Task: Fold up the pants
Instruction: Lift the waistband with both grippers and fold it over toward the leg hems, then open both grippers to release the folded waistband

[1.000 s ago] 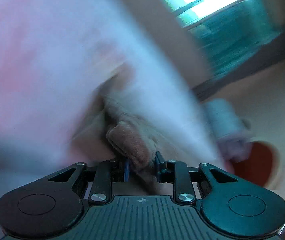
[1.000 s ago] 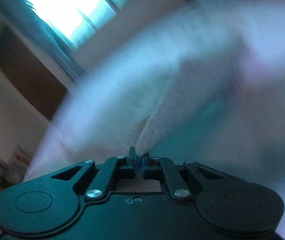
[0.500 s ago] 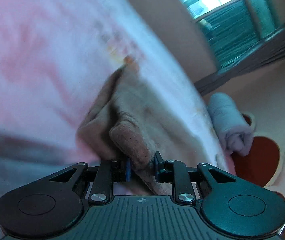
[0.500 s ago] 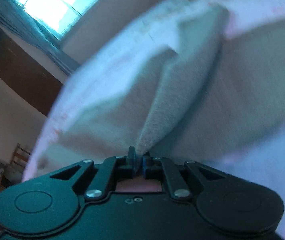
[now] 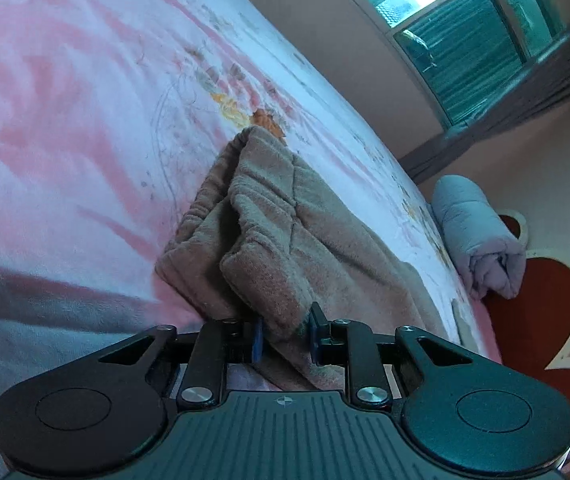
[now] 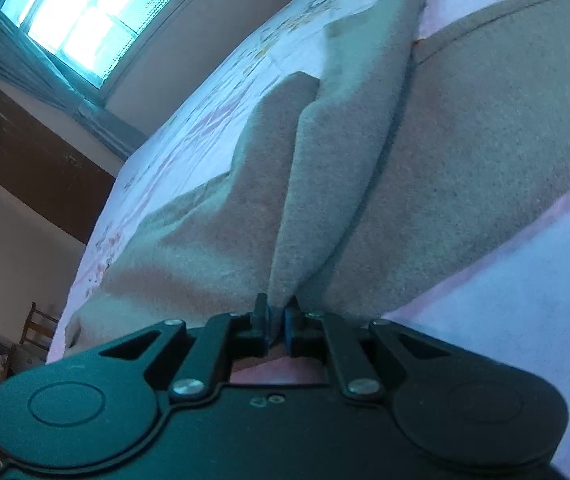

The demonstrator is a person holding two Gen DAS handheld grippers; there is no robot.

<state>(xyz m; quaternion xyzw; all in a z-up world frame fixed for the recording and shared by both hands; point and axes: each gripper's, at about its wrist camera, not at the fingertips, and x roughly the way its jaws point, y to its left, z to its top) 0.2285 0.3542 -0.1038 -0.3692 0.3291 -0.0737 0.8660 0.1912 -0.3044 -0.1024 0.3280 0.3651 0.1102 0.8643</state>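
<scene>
Brown fleece pants (image 5: 285, 240) lie bunched on a pink and white bedsheet (image 5: 65, 100). My left gripper (image 5: 285, 338) is shut on a thick folded edge of the pants, near the gathered waistband. In the right wrist view the same pants (image 6: 465, 160) spread wide across the bed, and my right gripper (image 6: 277, 322) is shut on a thin raised fold of the cloth that stands up in a ridge ahead of the fingers.
A rolled pale blue cloth (image 5: 477, 232) rests at the bed's far edge beside a red and white headboard (image 5: 537, 320). A window (image 6: 85, 20) and a dark wooden cabinet (image 6: 25, 168) stand beyond the bed. A chair (image 6: 39, 326) is at the lower left.
Both views were smeared by motion and are now sharp. The pants have come down and settled onto the bed, while both grippers keep their hold on the cloth.
</scene>
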